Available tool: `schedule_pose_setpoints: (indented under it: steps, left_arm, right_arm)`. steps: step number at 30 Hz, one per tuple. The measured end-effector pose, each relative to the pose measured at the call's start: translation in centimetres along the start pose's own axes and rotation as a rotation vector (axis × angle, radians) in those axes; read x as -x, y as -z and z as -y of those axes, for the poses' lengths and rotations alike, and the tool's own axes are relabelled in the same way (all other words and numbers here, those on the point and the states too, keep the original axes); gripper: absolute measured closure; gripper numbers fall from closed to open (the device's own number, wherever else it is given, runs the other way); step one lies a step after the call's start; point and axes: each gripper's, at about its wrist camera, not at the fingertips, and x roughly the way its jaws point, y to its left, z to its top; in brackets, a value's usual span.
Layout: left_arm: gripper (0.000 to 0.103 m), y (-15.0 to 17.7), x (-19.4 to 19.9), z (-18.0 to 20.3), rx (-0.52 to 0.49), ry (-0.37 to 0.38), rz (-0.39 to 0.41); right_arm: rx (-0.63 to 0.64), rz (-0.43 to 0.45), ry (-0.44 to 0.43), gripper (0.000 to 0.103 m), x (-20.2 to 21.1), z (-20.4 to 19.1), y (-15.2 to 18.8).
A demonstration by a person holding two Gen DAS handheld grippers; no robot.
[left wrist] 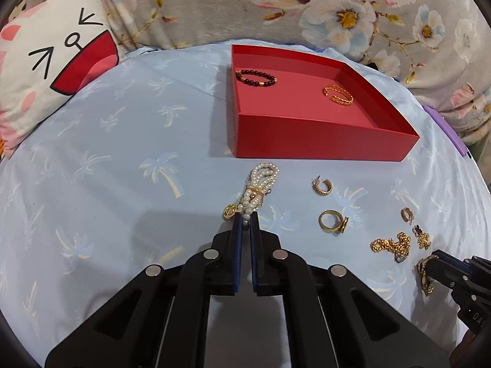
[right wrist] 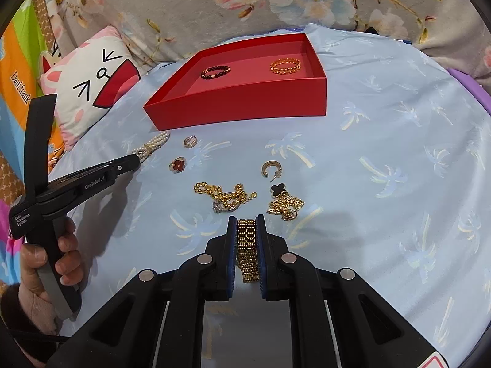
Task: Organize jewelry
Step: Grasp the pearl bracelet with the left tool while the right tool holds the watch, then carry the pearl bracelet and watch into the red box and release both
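Observation:
A red box [left wrist: 322,145] [right wrist: 239,107] stands on the blue cloth, holding a dark bead bracelet [left wrist: 256,78] [right wrist: 215,71] and a gold bangle [left wrist: 337,95] [right wrist: 285,66]. My left gripper [left wrist: 245,219] [right wrist: 138,157] is shut on the near end of a pearl bracelet [left wrist: 260,184] [right wrist: 153,145] lying before the box. My right gripper [right wrist: 247,219] [left wrist: 429,263] is shut on a wide gold band bracelet [right wrist: 248,245] [left wrist: 425,271]. Loose on the cloth lie a gold chain [right wrist: 224,196] [left wrist: 392,245], hoop earrings [left wrist: 321,187] [right wrist: 270,168], a clover ring [right wrist: 178,164] [left wrist: 333,221] and a clover chain [right wrist: 284,201].
A cat-face cushion [left wrist: 52,70] [right wrist: 92,89] lies left of the box. A floral blanket [left wrist: 307,6] runs behind the cloth. A purple edge [left wrist: 451,135] shows at the right. A person's hand [right wrist: 49,263] holds the left gripper's handle.

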Motion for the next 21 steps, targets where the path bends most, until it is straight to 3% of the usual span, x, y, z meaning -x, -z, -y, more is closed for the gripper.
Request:
schedule_pose_setpoints:
  steps: [13,21]
  left_arm:
    - [0.100,0.9,1.9,-0.9,0.067,-0.021,0.027]
    - [0.100,-0.7,5.3,-0.2,0.067,0.004,0.072]
  right_arm:
    - [0.017,0.007,-0.012,0.092,0.1,-0.5,-0.3]
    - [0.033,0.040,-0.017,0.092,1.8,-0.7,-1.4]
